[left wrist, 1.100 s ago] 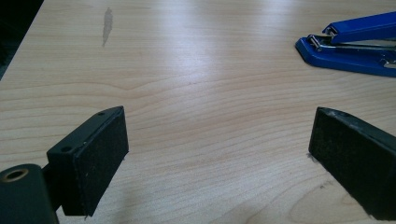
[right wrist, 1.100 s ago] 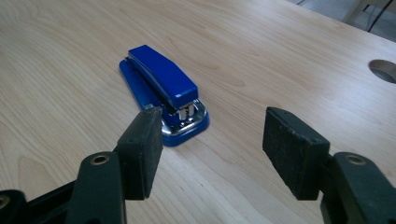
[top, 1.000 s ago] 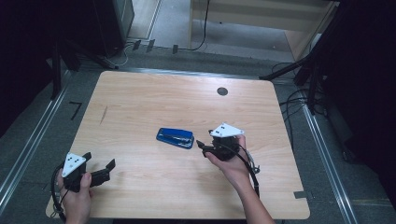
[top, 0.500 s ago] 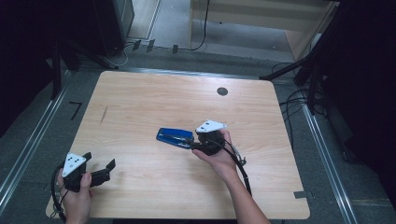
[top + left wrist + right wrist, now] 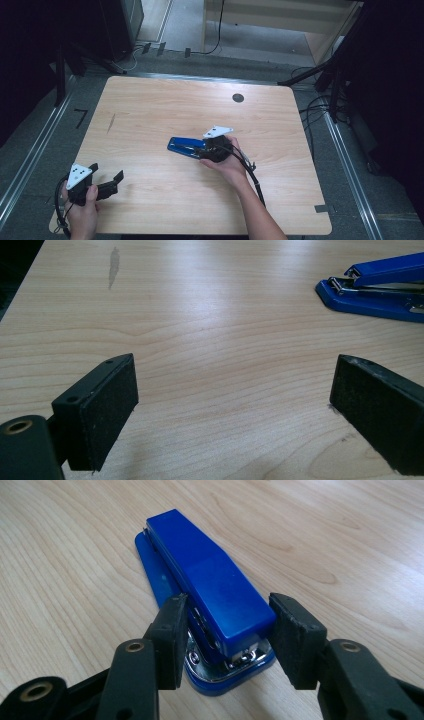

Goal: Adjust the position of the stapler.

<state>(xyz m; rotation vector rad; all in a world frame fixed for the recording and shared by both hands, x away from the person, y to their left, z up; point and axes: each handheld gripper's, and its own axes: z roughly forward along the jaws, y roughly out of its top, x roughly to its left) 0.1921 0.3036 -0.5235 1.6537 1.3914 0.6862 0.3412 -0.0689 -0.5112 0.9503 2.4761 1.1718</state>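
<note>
A blue stapler (image 5: 186, 146) lies flat near the middle of the wooden table (image 5: 165, 100). My right gripper (image 5: 202, 150) has come to its right-hand end. In the right gripper view the jaws straddle the stapler's (image 5: 210, 580) hinged rear end. They have just been closing, and the pads (image 5: 172, 640) sit very close to its sides without clearly pressing. My left gripper (image 5: 106, 172) rests wide open at the table's near left corner with nothing between its pads (image 5: 107, 410). The stapler's (image 5: 380, 290) front end lies far ahead of it to the right.
A round black cable hole (image 5: 238, 98) sits at the back right of the table, and a dark streak (image 5: 111, 122) marks the left side. Cables and dark stands lie on the floor around the table. Bare wood surrounds the stapler.
My right gripper has moved left and down onto the stapler, and its jaws now stand around the stapler's end. The left gripper has stayed in place.
</note>
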